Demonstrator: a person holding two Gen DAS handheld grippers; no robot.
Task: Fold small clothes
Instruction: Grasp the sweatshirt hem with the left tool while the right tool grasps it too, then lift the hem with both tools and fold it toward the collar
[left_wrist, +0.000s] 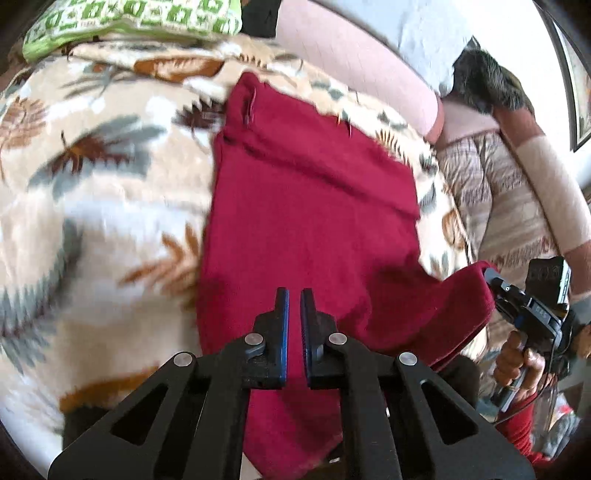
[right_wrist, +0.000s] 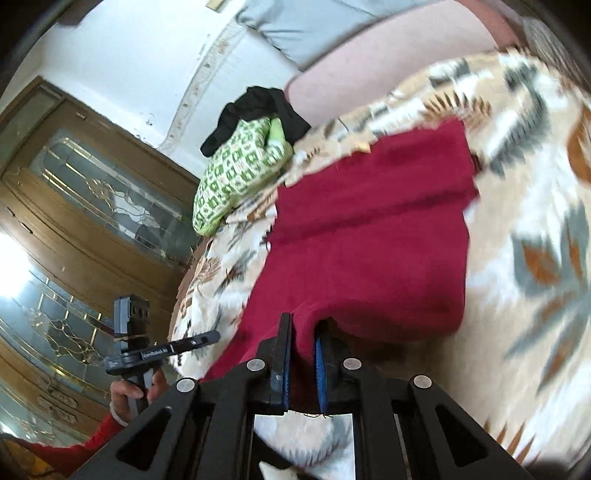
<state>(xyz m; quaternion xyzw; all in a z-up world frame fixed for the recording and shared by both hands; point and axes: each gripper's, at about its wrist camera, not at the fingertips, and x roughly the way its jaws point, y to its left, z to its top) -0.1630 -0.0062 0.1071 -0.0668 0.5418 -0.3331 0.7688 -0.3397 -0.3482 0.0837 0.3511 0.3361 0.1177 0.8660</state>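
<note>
Red garment (left_wrist: 314, 206) lies spread on a leaf-print blanket (left_wrist: 103, 206) over a bed, its near edge lifted at both corners. Left tongs (left_wrist: 294, 295) are clamped on the near-left edge, right tongs (right_wrist: 303, 328) pinch the near-right corner. Green patterned pillow (right_wrist: 236, 173) sits far left.
</note>
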